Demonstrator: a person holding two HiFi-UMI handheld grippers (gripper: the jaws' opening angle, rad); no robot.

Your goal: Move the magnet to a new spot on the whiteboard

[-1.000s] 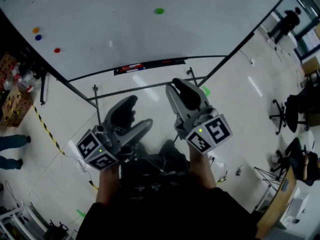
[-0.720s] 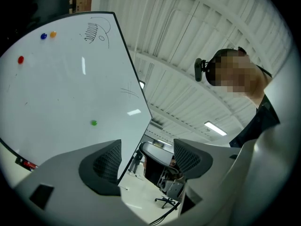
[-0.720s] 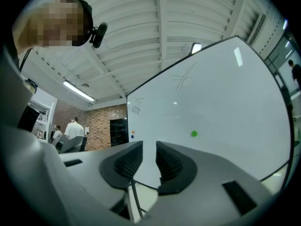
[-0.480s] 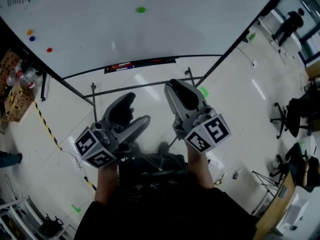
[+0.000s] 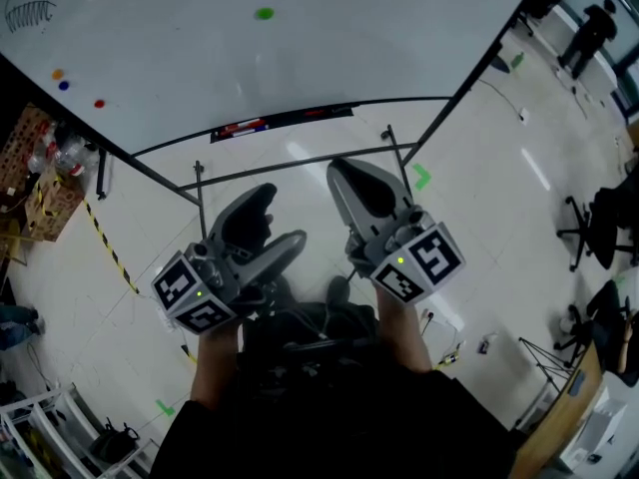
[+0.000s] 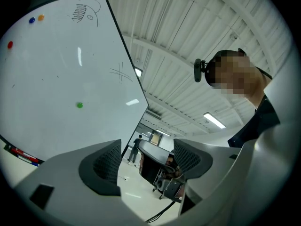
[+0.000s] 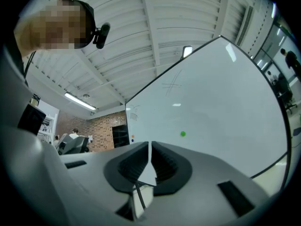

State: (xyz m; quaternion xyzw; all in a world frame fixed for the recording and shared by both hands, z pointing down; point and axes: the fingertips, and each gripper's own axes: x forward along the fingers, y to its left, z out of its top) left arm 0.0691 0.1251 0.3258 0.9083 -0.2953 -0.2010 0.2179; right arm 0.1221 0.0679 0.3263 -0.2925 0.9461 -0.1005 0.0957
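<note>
A: Start at the left edge. What's on the large white whiteboard?

B: Far left, three small round magnets are bunched together. There's an orange magnet, a blue magnet just beside it, and a red magnet a little lower and to the right. They look parked out of the way, under a scribbled drawing.

A: And the one to move?

B: Probably the small round green magnet, stuck alone on bare board in the upper middle. Both gripper views have it ahead of them, which is why I pick it, but I can't be sure. It's untouched and well apart from both tools.

A: The grey hand-held left gripper?

B: It's held low in front of the body, pointing toward the board, nearer the person than the black marker tray. Its jaws stand wide apart with nothing between them, only the room beyond.

A: And the grey right gripper?

B: It's beside the left one, a touch nearer the board. Its jaws have just been closing and leave only a thin slit, with nothing caught in it.

A: So no grasp is on.

B: None. I'd judge this to be the approach. The right one would have to reopen before it could pinch a magnet, so the left, already spread, seems the better readied.
</note>
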